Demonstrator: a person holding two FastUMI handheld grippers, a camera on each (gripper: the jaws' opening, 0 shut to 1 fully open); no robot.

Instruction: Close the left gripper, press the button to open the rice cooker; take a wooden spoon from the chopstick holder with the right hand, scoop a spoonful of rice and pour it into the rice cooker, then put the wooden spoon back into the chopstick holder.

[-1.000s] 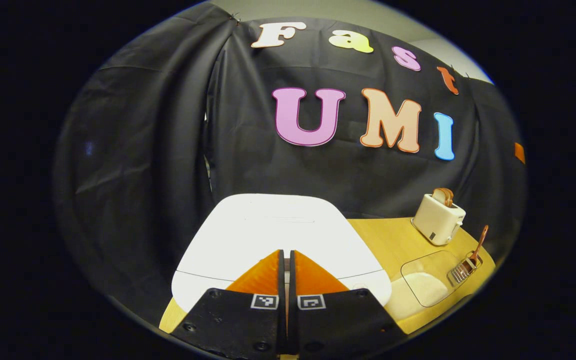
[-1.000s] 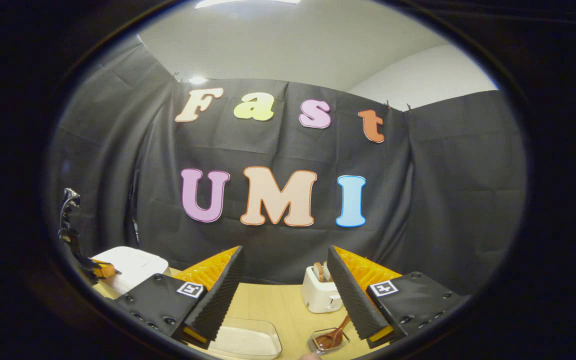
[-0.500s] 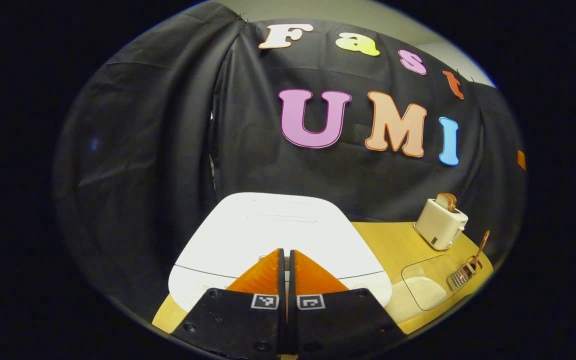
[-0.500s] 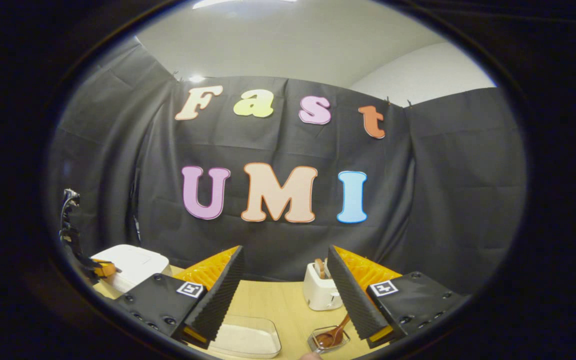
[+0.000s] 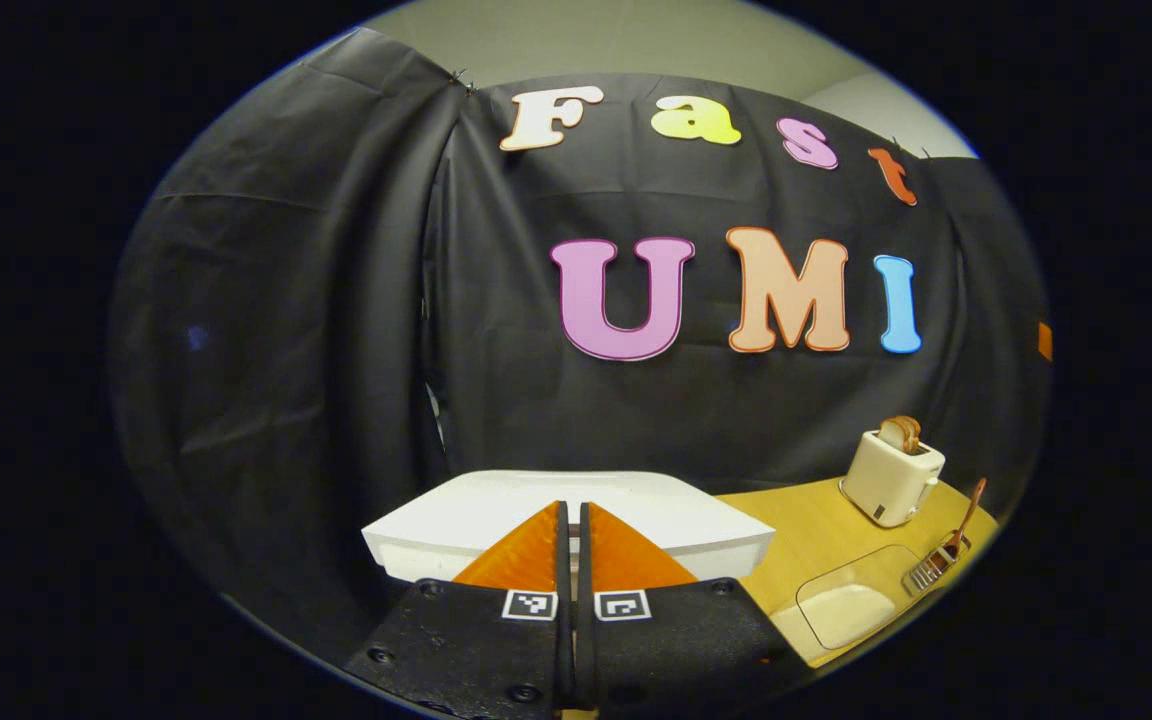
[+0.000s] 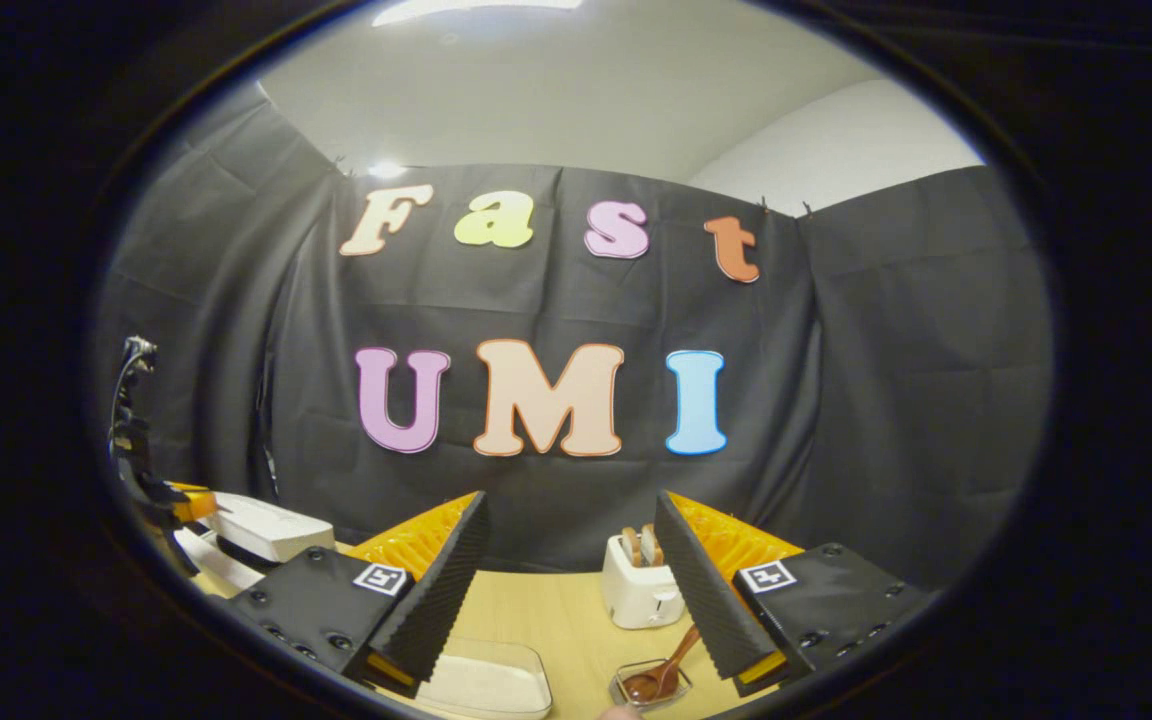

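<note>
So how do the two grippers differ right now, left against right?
The left gripper has its fingers pressed together, empty; the right gripper has its fingers spread wide, also empty. The left one sits right at the white rice cooker, whose lid has begun lifting; the right one hangs above the wooden spoon in its holder. Neither holds anything.

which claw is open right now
The right claw: its two fingers stand wide apart, with the toaster visible between them. The left claw has its fingers pressed together.
</note>
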